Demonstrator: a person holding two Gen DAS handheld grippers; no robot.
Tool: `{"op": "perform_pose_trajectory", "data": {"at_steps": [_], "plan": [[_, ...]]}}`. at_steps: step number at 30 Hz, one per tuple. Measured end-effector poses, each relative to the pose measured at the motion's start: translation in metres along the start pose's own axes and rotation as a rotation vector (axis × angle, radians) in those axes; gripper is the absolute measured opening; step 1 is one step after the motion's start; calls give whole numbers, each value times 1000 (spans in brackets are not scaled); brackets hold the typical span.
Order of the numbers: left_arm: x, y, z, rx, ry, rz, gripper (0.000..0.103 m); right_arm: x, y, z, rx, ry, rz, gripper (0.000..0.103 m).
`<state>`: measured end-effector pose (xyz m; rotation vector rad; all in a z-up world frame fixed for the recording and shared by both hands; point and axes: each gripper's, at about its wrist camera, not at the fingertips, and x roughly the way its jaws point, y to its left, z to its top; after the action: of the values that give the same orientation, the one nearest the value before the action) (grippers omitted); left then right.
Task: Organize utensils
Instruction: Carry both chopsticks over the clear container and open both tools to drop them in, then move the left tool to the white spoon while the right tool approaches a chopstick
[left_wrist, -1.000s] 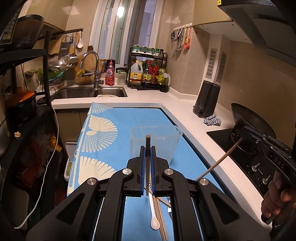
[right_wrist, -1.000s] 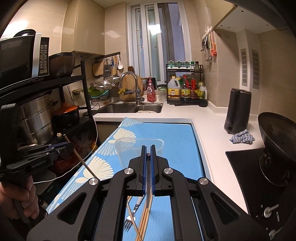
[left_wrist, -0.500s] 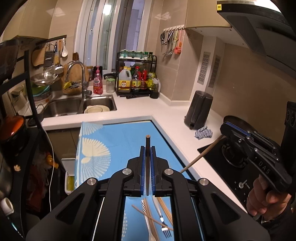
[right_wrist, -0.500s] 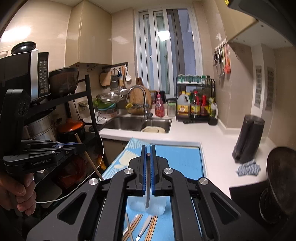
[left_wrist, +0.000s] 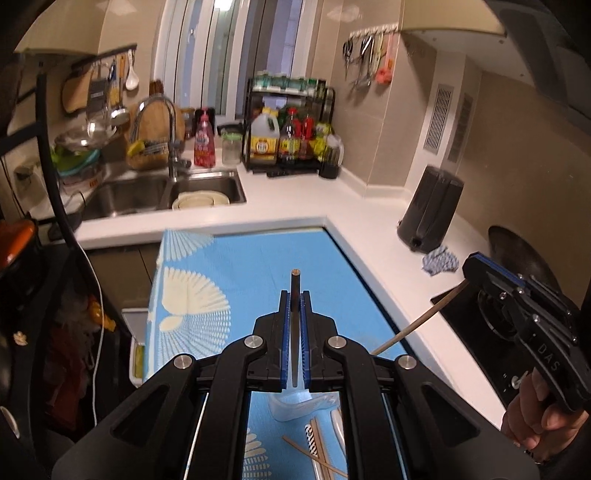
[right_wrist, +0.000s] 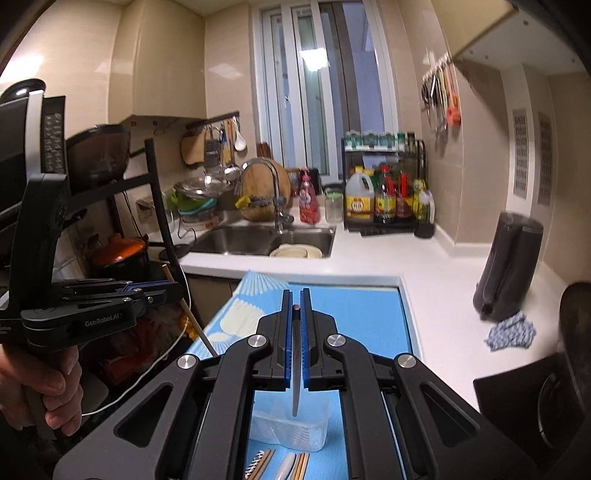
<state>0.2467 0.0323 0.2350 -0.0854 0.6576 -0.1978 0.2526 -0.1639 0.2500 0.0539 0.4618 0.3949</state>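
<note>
My left gripper (left_wrist: 294, 295) is shut on a dark-tipped chopstick (left_wrist: 295, 282) that stands up between its blue pads. My right gripper (right_wrist: 295, 297) is shut on a second chopstick (right_wrist: 295, 387), whose thin end hangs above a clear plastic container (right_wrist: 288, 428) on the blue cloth (right_wrist: 354, 314). In the left wrist view the right gripper (left_wrist: 469, 271) is at the right, its chopstick (left_wrist: 413, 325) slanting down-left. The right wrist view shows the left gripper (right_wrist: 177, 291) at the left. More chopsticks and a spoon (right_wrist: 286, 467) lie on the cloth near the container.
A sink (left_wrist: 162, 192) with a faucet and a rack of bottles (left_wrist: 291, 140) stand at the back. A black kettle (left_wrist: 430, 210), a rag and a wok (left_wrist: 517, 254) on the stove are at the right. A black shelf with pots (right_wrist: 114, 254) is on the left.
Both grippers have moved forward and slightly up with their chopsticks. The clear container has gone from ahead of the fingers to beneath them, and the sink looks nearer.
</note>
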Motion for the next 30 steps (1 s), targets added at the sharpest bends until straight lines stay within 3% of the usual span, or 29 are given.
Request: {"op": "perform_pose_trajectory", "data": {"at_steps": [8, 9, 10, 11, 12, 21, 27, 30], "plan": [[34, 11, -33, -32, 66, -31, 8, 24, -8, -36, 21, 82, -22, 8], [31, 12, -33, -31, 64, -21, 12, 23, -9, -37, 26, 86, -25, 19], [28, 13, -32, -32, 55, -15, 29, 20, -10, -37, 31, 83, -29, 39], [21, 13, -31, -32, 36, -8, 45, 17, -10, -36, 33, 75, -38, 47], [11, 12, -28, -26, 7, 3, 48, 11, -10, -35, 30, 65, -48, 52], [-60, 4, -36, -2, -164, 81, 58, -50, -6, -37, 28, -16, -87, 52], [-95, -6, -81, 4, -262, 104, 57, -94, -6, -67, 57, -93, -104, 50], [-98, -14, -115, 17, -275, 123, 56, -110, 0, -90, 28, -110, -118, 41]]}}
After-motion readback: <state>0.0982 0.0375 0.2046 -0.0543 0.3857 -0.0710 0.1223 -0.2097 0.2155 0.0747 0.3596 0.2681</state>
